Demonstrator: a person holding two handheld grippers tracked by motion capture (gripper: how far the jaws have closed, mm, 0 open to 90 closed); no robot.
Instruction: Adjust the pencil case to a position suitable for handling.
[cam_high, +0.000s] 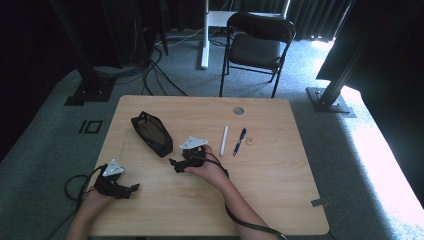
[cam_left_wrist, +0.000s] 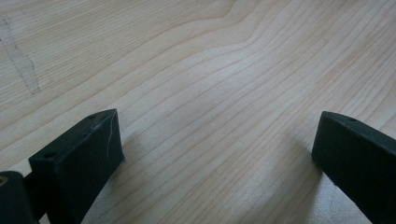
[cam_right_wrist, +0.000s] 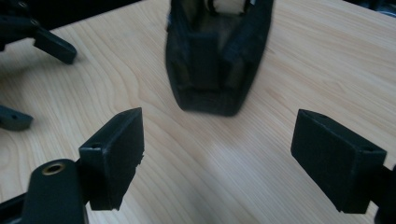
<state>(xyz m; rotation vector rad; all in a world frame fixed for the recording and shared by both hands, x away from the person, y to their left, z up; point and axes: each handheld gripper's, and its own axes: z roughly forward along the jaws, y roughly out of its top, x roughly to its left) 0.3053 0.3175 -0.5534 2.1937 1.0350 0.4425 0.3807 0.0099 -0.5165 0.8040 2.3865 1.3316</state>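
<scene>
A black mesh pouch (cam_high: 151, 134) lies on the left half of the wooden table (cam_high: 280, 180). In the right gripper view the pouch (cam_right_wrist: 215, 56) sits straight ahead, a short way beyond the jaws, its near end facing me. My right gripper (cam_high: 176, 164) (cam_right_wrist: 218, 136) is open and holds nothing, just right of the pouch's near end. My left gripper (cam_high: 133, 189) (cam_left_wrist: 218, 136) is open over bare wood near the table's front left. The left gripper's jaws (cam_right_wrist: 51, 44) appear at the left edge of the right gripper view.
A white pen (cam_high: 224, 140), a blue pen (cam_high: 239, 141) and a small pale block (cam_high: 249, 141) lie side by side right of centre. A round cable hole (cam_high: 238, 110) is near the far edge. A black folding chair (cam_high: 257, 45) stands beyond the table.
</scene>
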